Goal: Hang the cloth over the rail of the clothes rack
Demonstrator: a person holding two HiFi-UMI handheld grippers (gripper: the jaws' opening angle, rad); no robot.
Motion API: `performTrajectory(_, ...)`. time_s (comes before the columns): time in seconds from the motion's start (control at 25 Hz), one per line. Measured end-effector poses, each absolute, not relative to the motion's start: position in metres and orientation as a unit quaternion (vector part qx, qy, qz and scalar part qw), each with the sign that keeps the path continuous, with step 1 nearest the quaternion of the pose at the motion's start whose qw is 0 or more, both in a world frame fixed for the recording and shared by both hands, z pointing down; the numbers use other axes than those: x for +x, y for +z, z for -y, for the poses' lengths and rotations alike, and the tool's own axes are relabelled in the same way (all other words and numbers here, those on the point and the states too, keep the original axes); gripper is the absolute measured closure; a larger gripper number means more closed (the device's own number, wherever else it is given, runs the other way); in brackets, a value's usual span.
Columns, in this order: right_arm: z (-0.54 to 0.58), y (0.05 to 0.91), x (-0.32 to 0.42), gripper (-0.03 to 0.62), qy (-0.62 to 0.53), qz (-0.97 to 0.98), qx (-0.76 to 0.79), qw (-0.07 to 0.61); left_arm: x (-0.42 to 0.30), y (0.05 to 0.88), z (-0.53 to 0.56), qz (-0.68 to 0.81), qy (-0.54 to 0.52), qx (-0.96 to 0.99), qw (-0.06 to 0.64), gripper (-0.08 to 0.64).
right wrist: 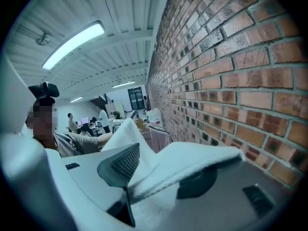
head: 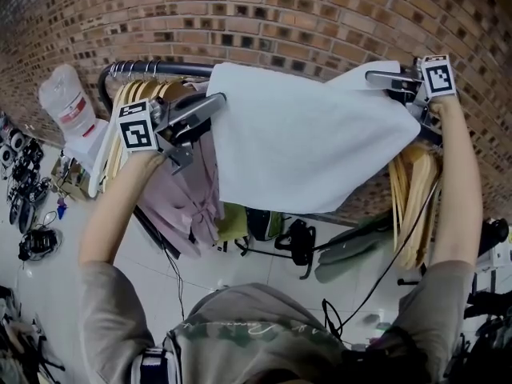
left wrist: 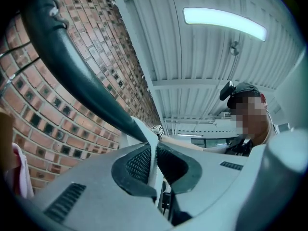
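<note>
A white cloth (head: 304, 134) hangs spread between my two grippers, in front of the brick wall and at the height of the rack's dark rail (head: 160, 69). My left gripper (head: 220, 100) is shut on the cloth's left edge. In the left gripper view that thin edge (left wrist: 153, 153) is pinched between the pads, with the rail (left wrist: 72, 76) running past just above. My right gripper (head: 372, 77) is at the cloth's upper right corner. In the right gripper view its jaws stand apart; the cloth (right wrist: 192, 162) lies folded between them and drapes over the right-hand jaw.
Wooden hangers (head: 132, 94) and a pink garment (head: 188, 190) hang on the rail at the left; more hangers (head: 412, 190) hang at the right. A plastic jug (head: 68, 102) stands at the far left. Cables and dark bags (head: 296, 242) lie on the floor below.
</note>
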State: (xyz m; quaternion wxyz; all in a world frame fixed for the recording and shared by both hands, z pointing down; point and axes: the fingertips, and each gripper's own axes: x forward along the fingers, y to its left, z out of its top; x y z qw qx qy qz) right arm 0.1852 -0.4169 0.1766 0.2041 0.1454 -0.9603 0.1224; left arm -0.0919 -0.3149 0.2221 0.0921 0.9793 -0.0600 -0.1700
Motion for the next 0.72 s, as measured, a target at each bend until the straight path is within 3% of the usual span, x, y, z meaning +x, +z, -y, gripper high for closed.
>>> performTrajectory(0.32,0.429,0.195,0.189,0.362,0.221,0.955,0.142,0.139,-0.094,0.224,0.313,0.055,-0.172,0.978,0.106,0.538)
performTrajectory(0.36,0.428,0.195,0.189,0.298,0.226,0.954,0.141,0.136,-0.095,0.224,0.312,0.053,-0.173,0.977,0.109,0.538)
performTrajectory(0.48,0.425,0.197,0.183,0.239,0.215,0.954,0.143,0.151,-0.095,0.223,0.311,0.046,-0.176,0.977,0.113,0.538)
performTrajectory(0.72,0.402,0.19,0.172,0.239,0.154,0.971,0.092,0.16,-0.095,0.226,0.312,0.043,-0.179,0.976,0.113,0.538)
